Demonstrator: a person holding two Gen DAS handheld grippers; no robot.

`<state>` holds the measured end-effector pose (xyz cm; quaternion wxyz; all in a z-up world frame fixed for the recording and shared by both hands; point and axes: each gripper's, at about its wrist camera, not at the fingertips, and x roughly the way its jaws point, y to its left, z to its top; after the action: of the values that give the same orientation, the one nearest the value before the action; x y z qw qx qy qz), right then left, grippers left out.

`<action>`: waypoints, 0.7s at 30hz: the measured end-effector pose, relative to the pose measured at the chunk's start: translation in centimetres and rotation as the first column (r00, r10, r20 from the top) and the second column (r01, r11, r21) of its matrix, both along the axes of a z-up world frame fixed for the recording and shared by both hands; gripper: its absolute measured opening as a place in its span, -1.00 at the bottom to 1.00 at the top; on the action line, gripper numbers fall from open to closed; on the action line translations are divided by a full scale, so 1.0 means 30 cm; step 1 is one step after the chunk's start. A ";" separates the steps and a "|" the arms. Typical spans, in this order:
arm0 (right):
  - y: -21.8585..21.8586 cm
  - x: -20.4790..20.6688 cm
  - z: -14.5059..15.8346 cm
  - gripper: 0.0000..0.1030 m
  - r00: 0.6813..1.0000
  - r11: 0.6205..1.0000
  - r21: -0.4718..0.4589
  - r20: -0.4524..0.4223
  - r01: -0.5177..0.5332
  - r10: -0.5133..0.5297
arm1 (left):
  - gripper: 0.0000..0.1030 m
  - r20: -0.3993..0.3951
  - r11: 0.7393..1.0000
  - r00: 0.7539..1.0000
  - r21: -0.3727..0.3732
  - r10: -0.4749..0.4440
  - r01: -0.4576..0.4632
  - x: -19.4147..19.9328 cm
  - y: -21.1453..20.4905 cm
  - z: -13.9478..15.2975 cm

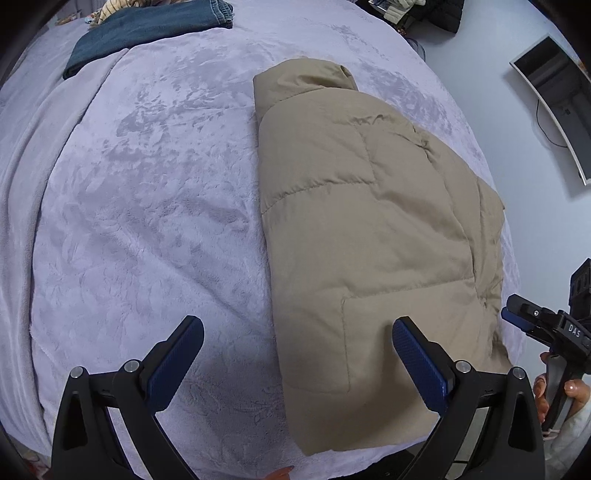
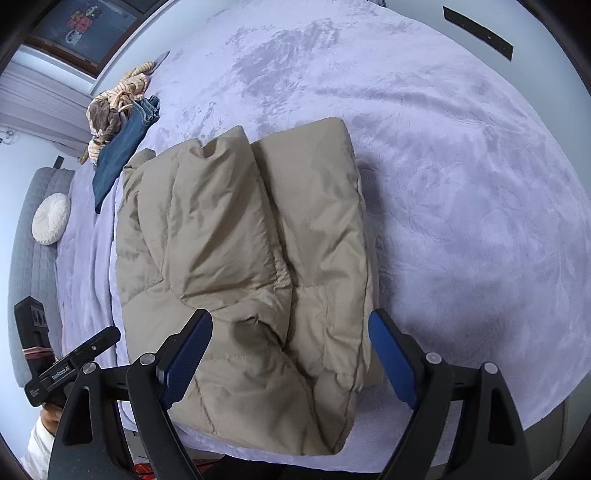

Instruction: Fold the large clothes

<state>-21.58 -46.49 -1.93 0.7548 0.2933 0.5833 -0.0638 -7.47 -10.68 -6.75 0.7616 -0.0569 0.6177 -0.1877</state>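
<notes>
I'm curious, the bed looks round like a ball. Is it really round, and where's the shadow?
No: in both wrist views the fisheye lens bends the bed cover round. In the right wrist view, the tan puffer jacket casts a soft shadow to its right.

One folded beige puffer jacket lies on one lilac blanket. One folded pair of jeans and one heap of striped and brown garments lie at the far edge. One round white cushion is present. Two grippers appear: left gripper, right gripper.
</notes>
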 end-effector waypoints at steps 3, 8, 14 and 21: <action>-0.059 0.043 -0.028 0.72 1.000 1.000 0.016 -0.014 -0.015 0.015 | 0.98 -0.025 1.000 1.000 -0.028 0.014 -0.015 0.038 -0.020 -0.024; -0.138 0.091 -0.095 0.72 0.999 0.998 0.061 -0.025 -0.029 0.031 | 0.98 -0.053 0.997 0.998 -0.069 0.040 -0.043 0.080 -0.051 -0.070; -0.194 0.123 -0.212 0.73 0.999 0.974 0.223 -0.011 -0.030 0.034 | 0.98 -0.091 0.991 0.996 -0.127 0.025 -0.037 0.109 -0.084 -0.104; -0.220 0.143 -0.291 0.99 0.999 0.932 0.362 0.041 0.005 -0.021 | 0.98 -0.112 0.990 0.994 -0.142 0.000 -0.016 0.121 -0.124 -0.124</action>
<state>-17.29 -53.09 -10.65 0.7003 0.4324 0.5662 0.0459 -3.83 -14.41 -10.48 0.7206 -0.1243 0.6440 -0.2247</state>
